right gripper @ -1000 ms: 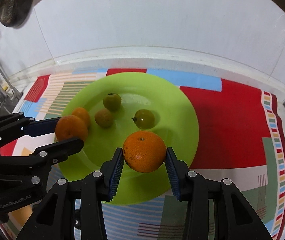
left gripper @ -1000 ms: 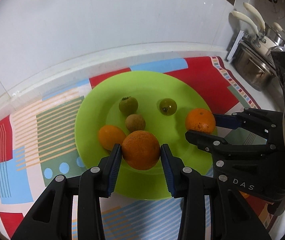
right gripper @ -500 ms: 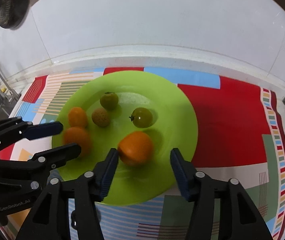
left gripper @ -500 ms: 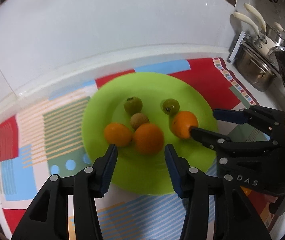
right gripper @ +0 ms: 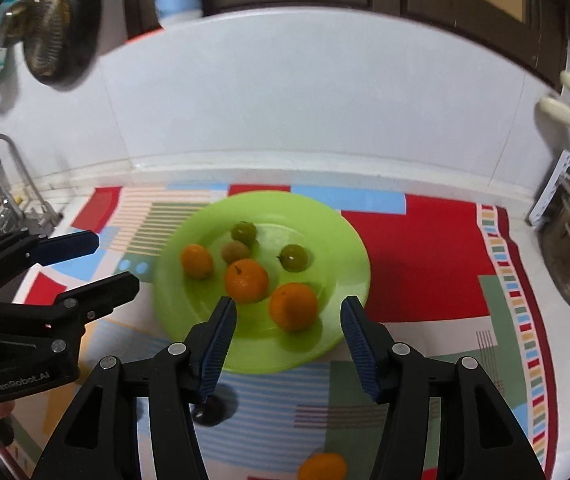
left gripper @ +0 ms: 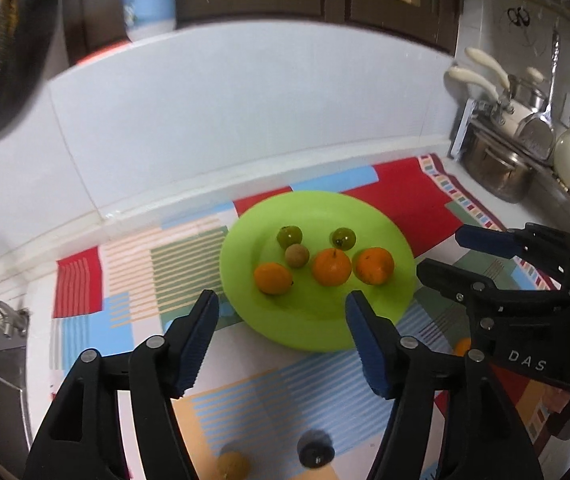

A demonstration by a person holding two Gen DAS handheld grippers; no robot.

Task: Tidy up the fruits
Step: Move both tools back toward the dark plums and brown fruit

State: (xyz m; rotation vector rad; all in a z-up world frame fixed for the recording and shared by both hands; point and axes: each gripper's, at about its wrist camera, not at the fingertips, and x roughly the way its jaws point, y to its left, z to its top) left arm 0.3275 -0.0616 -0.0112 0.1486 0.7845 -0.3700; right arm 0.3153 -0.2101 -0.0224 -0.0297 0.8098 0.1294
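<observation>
A lime green plate (left gripper: 309,322) (right gripper: 327,240) lies on a patterned mat. It holds three oranges (left gripper: 331,267) (right gripper: 246,281), two green fruits (left gripper: 289,237) (right gripper: 293,257) and one small brown fruit (left gripper: 297,255) (right gripper: 235,251). My left gripper (left gripper: 283,308) (right gripper: 115,262) hovers above the plate's near left rim; its jaws are opening and nothing is between them. At the plate's near right side, my right gripper (right gripper: 289,308) (left gripper: 441,252) hangs open and empty. The nearest orange (right gripper: 293,306) (left gripper: 374,265) rests on the plate beyond its fingertips.
Loose on the mat near me lie a dark fruit (left gripper: 315,448) (right gripper: 211,404), a yellow-brown fruit (left gripper: 233,465) and a small orange (right gripper: 322,466) (left gripper: 463,346). Steel pots (left gripper: 497,168) stand at the right. A sink tap (right gripper: 9,184) is at the left, with a white wall behind.
Both grippers let go of the oranges they held, which now rest on the plate. Both have pulled back and risen, and their jaws stand wider.
</observation>
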